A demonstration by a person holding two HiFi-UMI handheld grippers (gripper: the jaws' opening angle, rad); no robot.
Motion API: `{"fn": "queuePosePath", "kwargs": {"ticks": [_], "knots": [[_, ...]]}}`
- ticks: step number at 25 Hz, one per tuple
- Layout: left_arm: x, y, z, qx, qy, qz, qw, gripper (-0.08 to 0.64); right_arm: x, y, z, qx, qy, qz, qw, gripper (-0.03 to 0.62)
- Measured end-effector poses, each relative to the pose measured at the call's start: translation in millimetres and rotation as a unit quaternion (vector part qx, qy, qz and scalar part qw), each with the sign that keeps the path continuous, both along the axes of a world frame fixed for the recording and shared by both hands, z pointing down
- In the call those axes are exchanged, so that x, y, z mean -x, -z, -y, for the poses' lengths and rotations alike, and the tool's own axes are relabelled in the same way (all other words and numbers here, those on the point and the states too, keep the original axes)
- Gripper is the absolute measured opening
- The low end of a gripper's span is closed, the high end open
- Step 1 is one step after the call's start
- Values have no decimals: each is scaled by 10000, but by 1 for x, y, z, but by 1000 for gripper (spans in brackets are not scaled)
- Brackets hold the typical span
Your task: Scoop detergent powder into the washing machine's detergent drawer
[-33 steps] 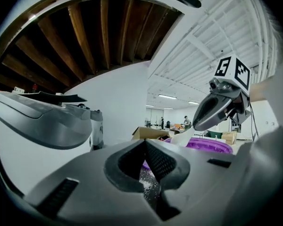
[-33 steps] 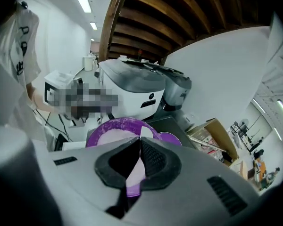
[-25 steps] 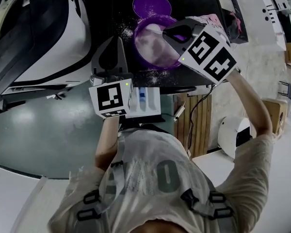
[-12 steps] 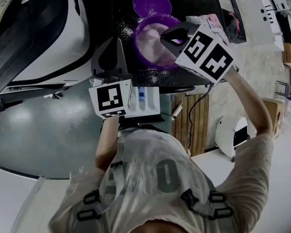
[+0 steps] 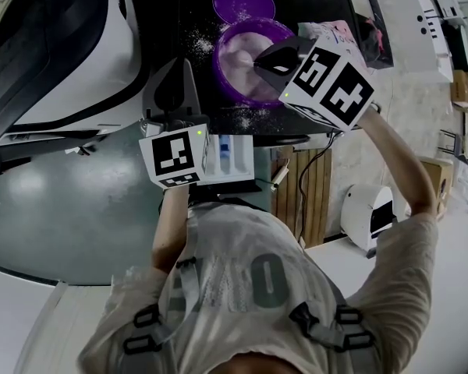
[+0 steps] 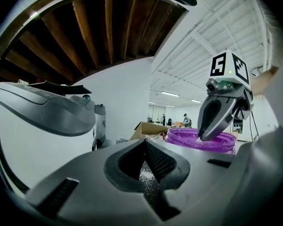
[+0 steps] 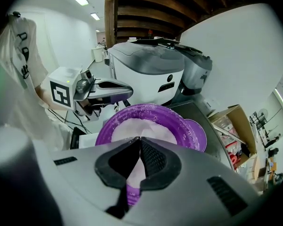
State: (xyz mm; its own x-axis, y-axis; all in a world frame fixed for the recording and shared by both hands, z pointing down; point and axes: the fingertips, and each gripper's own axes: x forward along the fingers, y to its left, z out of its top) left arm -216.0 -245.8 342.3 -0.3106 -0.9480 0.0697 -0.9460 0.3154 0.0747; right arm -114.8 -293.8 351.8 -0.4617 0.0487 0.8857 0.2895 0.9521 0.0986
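Note:
A purple bowl (image 5: 246,41) of pale detergent powder (image 7: 140,128) stands on a dark top. My right gripper (image 5: 259,62) is over the bowl's right side, jaws shut, tips just above the powder (image 5: 238,57). In the right gripper view (image 7: 140,139) only powder and the purple bowl wall (image 7: 132,192) show through the gap behind the tips. My left gripper (image 5: 179,65) lies shut and empty left of the bowl, above the open white detergent drawer (image 5: 230,162). The left gripper view (image 6: 144,141) shows the right gripper (image 6: 212,126) dipping into the bowl (image 6: 188,139).
A purple lid (image 5: 243,2) lies behind the bowl. Spilled powder grains (image 5: 203,47) dot the dark top (image 5: 312,6). A white and grey washing machine (image 7: 146,74) sits to the left. A cardboard box (image 7: 231,119) and a white appliance (image 5: 366,213) are off to the right.
My right gripper has shifted a little left, further over the purple bowl. The left gripper and drawer have barely moved.

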Motion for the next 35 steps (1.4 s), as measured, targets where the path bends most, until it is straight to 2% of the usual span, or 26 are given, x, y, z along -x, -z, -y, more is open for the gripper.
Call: {"fn": "queuePosePath", "kwargs": {"ticks": [4,10,16,25,27,29,35], "knots": [[-3,2,-1,-47,8,-20,10000,20,-4,2,-5,111,-60,-23,9999,11],[-5,1,-5,-23,47,-64,10000,20,-13,6,-12,641,-459,53,9969,11],[-6,4,-4,-26,46,-54,10000,20,-14,8,-12,698,-550,77,9960,11],[-8,0,-3,34,16,-54,10000,20,-16,7,-5,1297,-1303,282,9826,11],[-7,0,-2,23,10,-54,10000,20,-16,8,-2,1624,-1621,376,9726,11],[-7,0,-1,24,1,-80,10000,20,-17,11,2,2048,-1973,484,9575,11],[-12,4,3,6,-69,-93,9999,20,-20,21,8,3281,-2960,781,8937,11]]}}
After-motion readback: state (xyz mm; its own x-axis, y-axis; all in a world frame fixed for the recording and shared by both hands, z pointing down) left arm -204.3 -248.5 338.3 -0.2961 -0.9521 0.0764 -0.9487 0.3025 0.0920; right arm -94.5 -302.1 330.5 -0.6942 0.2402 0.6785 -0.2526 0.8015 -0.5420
